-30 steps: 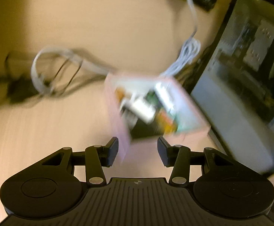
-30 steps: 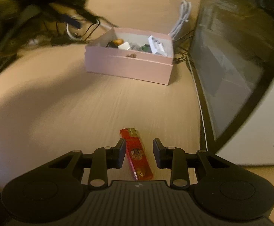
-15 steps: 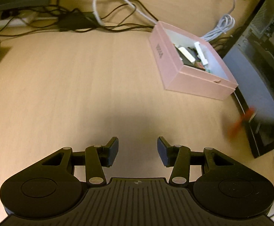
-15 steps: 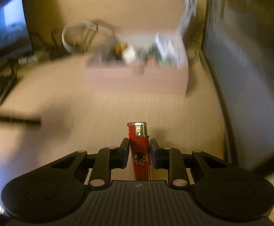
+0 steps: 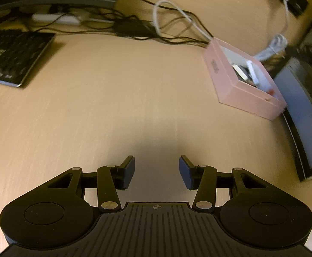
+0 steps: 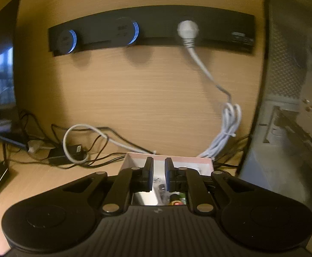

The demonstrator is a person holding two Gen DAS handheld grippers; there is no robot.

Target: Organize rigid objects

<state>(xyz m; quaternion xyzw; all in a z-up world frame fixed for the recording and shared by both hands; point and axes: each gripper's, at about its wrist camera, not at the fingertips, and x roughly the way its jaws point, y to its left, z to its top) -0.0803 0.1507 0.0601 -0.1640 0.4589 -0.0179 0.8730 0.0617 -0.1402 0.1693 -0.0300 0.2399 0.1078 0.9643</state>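
The right gripper (image 6: 158, 174), fingers slightly parted and empty, hovers over the pink box (image 6: 201, 162); the left gripper (image 5: 156, 172) gapes wide at lower centre.

Pale wood-grain worktop (image 5: 104, 98) under warm, dim light. Black keyboard (image 5: 12, 57) at far left, tangled dark cables (image 5: 134, 32) along the back edge. Wooden back panel (image 6: 138, 90) carrying a black socket strip (image 6: 156, 27) with blue-lit rings. Perforated grey computer case (image 6: 295, 75) at right.

Dim, warm yellow light; strong fisheye bending at the edges; motion blur smears both views; a soft shadow lies on the surface (image 5: 156, 137) ahead of the left hand-held gripper (image 5: 157, 172).
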